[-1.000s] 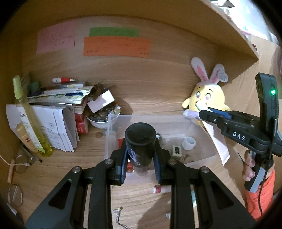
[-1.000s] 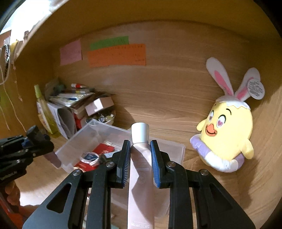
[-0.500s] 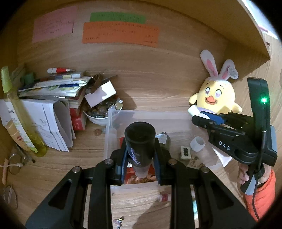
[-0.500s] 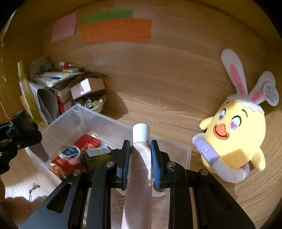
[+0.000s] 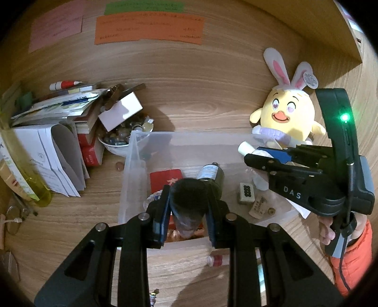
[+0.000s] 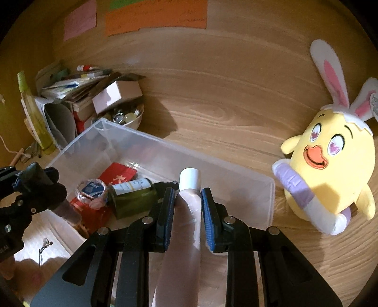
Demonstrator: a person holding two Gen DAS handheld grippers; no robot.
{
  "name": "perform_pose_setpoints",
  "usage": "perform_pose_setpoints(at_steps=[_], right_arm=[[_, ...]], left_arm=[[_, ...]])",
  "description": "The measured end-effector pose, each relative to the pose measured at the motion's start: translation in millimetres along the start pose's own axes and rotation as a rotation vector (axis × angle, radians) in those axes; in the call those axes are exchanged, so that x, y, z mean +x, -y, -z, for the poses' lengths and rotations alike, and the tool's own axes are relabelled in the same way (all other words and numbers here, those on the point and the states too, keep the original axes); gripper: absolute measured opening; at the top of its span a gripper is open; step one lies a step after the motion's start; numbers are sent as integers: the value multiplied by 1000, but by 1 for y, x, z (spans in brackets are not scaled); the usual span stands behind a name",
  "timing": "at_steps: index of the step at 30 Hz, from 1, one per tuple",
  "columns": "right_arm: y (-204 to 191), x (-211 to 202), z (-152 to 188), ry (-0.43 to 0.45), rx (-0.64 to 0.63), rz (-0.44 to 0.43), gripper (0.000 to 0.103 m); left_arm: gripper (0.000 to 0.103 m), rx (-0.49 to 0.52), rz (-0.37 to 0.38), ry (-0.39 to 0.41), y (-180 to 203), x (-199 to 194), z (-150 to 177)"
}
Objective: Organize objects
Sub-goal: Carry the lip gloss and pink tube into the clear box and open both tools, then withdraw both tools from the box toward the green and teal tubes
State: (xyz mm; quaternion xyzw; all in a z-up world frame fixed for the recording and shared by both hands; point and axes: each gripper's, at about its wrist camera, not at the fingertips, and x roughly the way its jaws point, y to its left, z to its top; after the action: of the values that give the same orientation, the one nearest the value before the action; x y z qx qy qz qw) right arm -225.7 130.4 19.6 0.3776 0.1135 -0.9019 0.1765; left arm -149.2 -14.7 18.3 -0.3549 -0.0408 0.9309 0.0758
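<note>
Left tool pinches a dark tube, cap up, over the near-left part of the clear bin; the tube's lower end hangs inside the bin, just above a red packet. Right tool pinches a pink tube with a white cap, held over the bin's near-right side, cap pointing toward the back wall.

In the bin: a green bottle lying on its side, a red card, a round woven item, a small tile with dots, a brown tag.

Bin sits on the wooden table. Left of it: a bowl of small bits touching the bin's far-left corner, a white box tilted on top, a stack of papers and books, a yellow bottle, glasses. Right of the bin: a yellow plush chick with bunny ears, leaning at the wall. Near side of the bin: a small red-capped tube on the table. Wall carries orange, green and pink notes.
</note>
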Motion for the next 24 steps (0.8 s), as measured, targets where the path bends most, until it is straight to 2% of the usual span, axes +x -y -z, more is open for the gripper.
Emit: perform_pose_setpoints(at_steps=[2, 3, 5, 9, 12, 15, 17, 21, 24], right_arm=[[-1, 0, 0, -7, -3, -4, 22], [-1, -1, 0, -11, -5, -10, 24], [-2, -4, 0, -4, 1, -21, 37], [-5, -17, 0, 28, 1, -23, 40], [-8, -28, 2, 48, 3, -36, 40], [-12, -43, 7, 78, 0, -50, 49], [-14, -51, 10, 98, -7, -55, 55], [-19, -69, 21, 131, -16, -72, 62], [-18, -81, 29, 154, -13, -81, 70]], left_arm=[[37, -10, 1, 3, -2, -2, 0], [38, -14, -1, 10, -3, -4, -1], [39, -16, -4, 20, -4, -8, -1], [43, -19, -5, 43, -6, -18, -2], [51, -20, -9, 63, -7, -26, -3], [60, -14, -11, 82, -5, -36, -2], [72, -9, -16, 88, -4, -41, -1], [84, 15, -42, 107, 3, -53, 5], [91, 24, -50, 106, 5, -59, 11]])
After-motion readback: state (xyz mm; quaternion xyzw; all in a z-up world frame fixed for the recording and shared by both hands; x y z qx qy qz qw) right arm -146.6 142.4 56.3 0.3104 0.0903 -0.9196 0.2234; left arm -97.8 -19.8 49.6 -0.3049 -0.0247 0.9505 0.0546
